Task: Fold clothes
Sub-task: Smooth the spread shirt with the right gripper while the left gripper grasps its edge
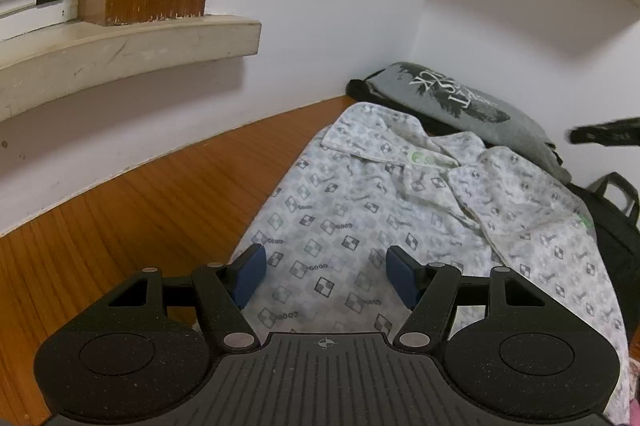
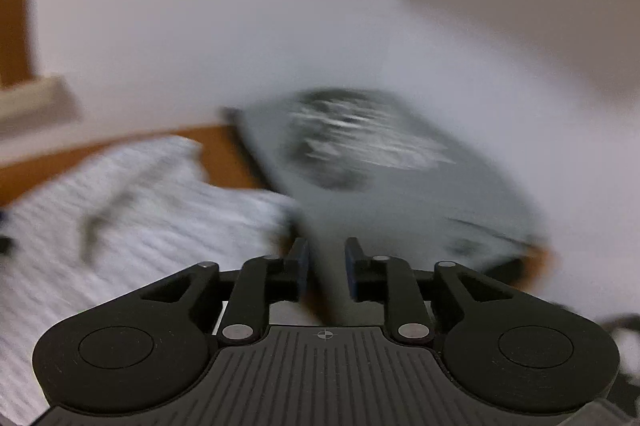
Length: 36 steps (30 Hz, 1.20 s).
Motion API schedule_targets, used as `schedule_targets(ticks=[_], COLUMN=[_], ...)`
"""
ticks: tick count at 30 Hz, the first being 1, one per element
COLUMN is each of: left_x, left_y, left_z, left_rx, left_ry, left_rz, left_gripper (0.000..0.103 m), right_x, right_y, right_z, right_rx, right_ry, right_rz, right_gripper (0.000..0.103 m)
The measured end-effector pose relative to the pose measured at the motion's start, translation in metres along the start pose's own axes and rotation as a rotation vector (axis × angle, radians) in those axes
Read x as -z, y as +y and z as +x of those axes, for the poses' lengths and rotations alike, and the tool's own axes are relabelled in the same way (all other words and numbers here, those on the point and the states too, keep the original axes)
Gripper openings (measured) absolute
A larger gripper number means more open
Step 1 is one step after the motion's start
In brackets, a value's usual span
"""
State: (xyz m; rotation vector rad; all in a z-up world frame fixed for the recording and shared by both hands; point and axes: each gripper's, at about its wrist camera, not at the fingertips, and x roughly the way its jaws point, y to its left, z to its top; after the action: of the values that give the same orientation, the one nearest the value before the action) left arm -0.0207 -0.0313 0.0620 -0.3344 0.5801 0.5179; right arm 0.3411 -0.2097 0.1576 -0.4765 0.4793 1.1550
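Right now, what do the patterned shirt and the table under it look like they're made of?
Patterned shirt: thin woven fabric, probably cotton or a blend, matte; it creases softly and its collar lies flat. Table: wood or wood-look laminate, orange-brown with straight grain lines, slight sheen; which one is unclear.

Wooden table, patterned shirt spread, grey shirt behind

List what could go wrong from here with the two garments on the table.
1. The right tool has grey fabric between its fingers; the view is blurred, and a pull could undo the folded grey shirt.
2. The patterned shirt overlaps the grey shirt's edge, so moving either may drag the other.
3. The left tool, open over the patterned shirt, might pinch several layers.
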Motion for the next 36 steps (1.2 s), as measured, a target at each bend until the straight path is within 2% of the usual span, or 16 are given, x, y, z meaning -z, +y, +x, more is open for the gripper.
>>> schedule_targets(ticks=[2, 6, 9, 15, 18, 22, 26, 29, 32, 36], left_x=[-0.001, -0.007, -0.016, -0.016, -0.001, 0.033, 0.074, 0.096, 0.104, 0.099], left_y=[-0.005, -0.003, 0.017, 0.067, 0.085, 0.097, 0.098, 0.095, 0.09, 0.082], left_z=[0.001, -0.012, -0.05, -0.133, -0.168, -0.204, -0.231, -0.242, -0.24, -0.218], left_rx=[-0.029, -0.113, -0.176, -0.328, -0.389, -0.424, -0.435, -0.41, -0.36, -0.305], left_ry=[0.007, -0.003, -0.049, -0.107, -0.102, -0.074, -0.043, -0.046, -0.049, -0.016], left_rz=[0.028, 0.04, -0.011, -0.05, -0.079, -0.104, -0.144, -0.197, -0.231, -0.201], left_gripper=[0.07, 0.07, 0.07, 0.07, 0.065, 0.053, 0.053, 0.056, 0.056, 0.057], right_x=[-0.003, -0.004, -0.008, -0.003, 0.0, 0.002, 0.002, 0.002, 0.003, 0.002], right_y=[0.023, 0.077, 0.105, 0.121, 0.118, 0.111, 0.114, 0.117, 0.118, 0.114], right_z=[0.022, 0.067, 0.081, 0.093, 0.094, 0.093, 0.093, 0.093, 0.092, 0.094], right_rx=[-0.11, -0.307, -0.389, -0.402, -0.41, -0.386, -0.366, -0.329, -0.313, -0.326], right_ry=[-0.019, -0.042, -0.041, -0.04, -0.036, -0.028, -0.024, -0.024, -0.026, -0.02], right_rz=[0.0, -0.022, -0.079, -0.116, -0.082, -0.055, -0.066, -0.078, -0.086, -0.066], right_gripper=[0.026, 0.028, 0.03, 0.032, 0.033, 0.034, 0.037, 0.042, 0.042, 0.042])
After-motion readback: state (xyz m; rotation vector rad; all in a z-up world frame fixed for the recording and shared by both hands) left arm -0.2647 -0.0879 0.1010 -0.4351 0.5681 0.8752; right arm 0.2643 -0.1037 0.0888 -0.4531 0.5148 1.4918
